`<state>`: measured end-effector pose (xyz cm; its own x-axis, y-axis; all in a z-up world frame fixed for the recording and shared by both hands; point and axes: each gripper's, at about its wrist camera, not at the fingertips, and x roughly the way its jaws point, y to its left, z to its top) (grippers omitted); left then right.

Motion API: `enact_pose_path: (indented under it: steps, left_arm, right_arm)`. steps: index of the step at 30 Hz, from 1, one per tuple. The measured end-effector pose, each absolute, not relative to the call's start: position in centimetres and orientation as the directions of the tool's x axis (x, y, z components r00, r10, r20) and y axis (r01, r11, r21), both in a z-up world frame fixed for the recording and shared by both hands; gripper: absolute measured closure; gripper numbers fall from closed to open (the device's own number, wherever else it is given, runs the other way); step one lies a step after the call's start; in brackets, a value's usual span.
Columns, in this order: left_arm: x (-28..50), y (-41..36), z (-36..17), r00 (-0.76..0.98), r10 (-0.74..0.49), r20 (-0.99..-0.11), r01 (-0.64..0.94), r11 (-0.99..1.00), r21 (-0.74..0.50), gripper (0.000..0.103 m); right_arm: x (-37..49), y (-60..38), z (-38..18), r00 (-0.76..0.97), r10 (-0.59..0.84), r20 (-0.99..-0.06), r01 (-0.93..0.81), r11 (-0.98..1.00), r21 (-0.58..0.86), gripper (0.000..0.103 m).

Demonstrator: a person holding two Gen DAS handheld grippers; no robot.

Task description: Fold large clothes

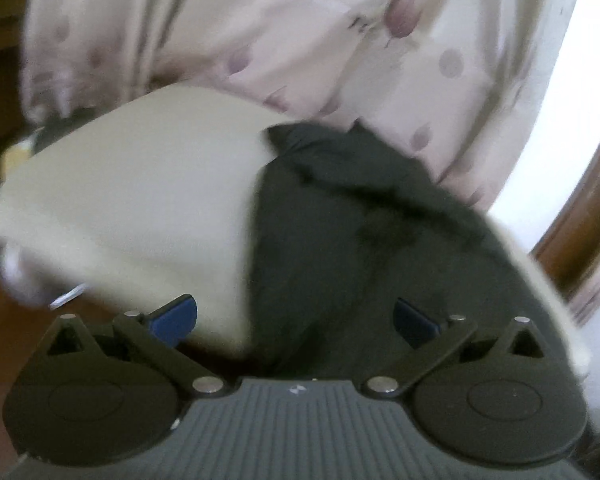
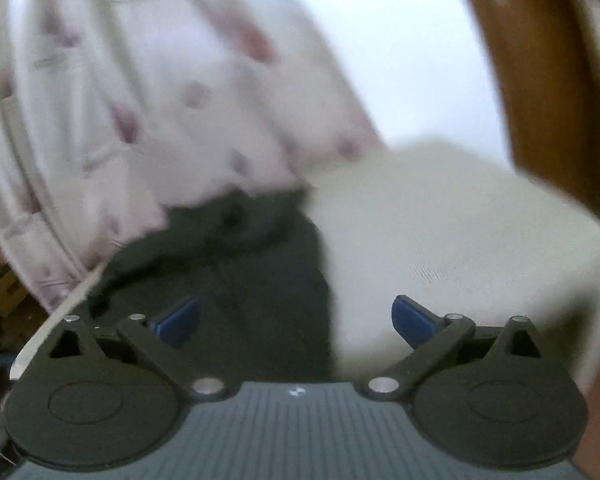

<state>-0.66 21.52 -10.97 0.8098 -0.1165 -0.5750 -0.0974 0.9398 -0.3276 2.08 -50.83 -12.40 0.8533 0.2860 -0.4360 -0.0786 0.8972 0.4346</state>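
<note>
A dark, nearly black garment (image 1: 360,232) lies bunched on a cream-covered table (image 1: 132,200), its crumpled far edge near a curtain. In the left wrist view my left gripper (image 1: 296,320) hovers wide open over the garment's near part, blue pads (image 1: 176,320) far apart with nothing between them. In the right wrist view the same dark garment (image 2: 236,272) covers the left half of the cream table (image 2: 440,248). My right gripper (image 2: 296,320) stands wide open above the garment's right edge, and its blue pads (image 2: 414,322) hold nothing. Both views are blurred by motion.
A white curtain with mauve flowers (image 1: 260,40) hangs right behind the table. A brown wooden frame (image 2: 548,80) rises at the right. Dark wooden floor (image 1: 20,272) shows at the left, with cluttered boxes (image 2: 0,300) low on the left.
</note>
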Motion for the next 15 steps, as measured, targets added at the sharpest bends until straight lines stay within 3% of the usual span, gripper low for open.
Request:
enact_pose_path:
  steps: [2,6,10,15]
  left_arm:
    - [-2.1,22.2,-12.3,0.793,-0.119,-0.598,-0.142,0.918,-0.371,0.0]
    - [-2.4,22.0,-13.7,0.789,-0.182,-0.587,-0.148,0.87,-0.47,0.001]
    - [-1.2,21.3,-14.6,0.786,-0.183,-0.591,-0.157,0.865,-0.477,0.002]
    - [0.0,21.3,-16.9,0.754,-0.299,-0.585,-0.135,0.8,-0.584,0.003]
  right_arm:
    - [1.4,-51.6,-14.5,0.813,0.291,-0.504,-0.013,0.875,0.485,0.0]
    - [2.8,-51.2,-18.1,0.79,0.416,-0.451,0.011,0.726,0.688,0.0]
    - [6.2,-49.9,-20.6,0.776,0.458,-0.433,0.046,0.644,0.763,0.0]
    - [8.7,-48.3,-22.3,0.747,0.537,-0.393,0.052,0.541,0.839,0.0]
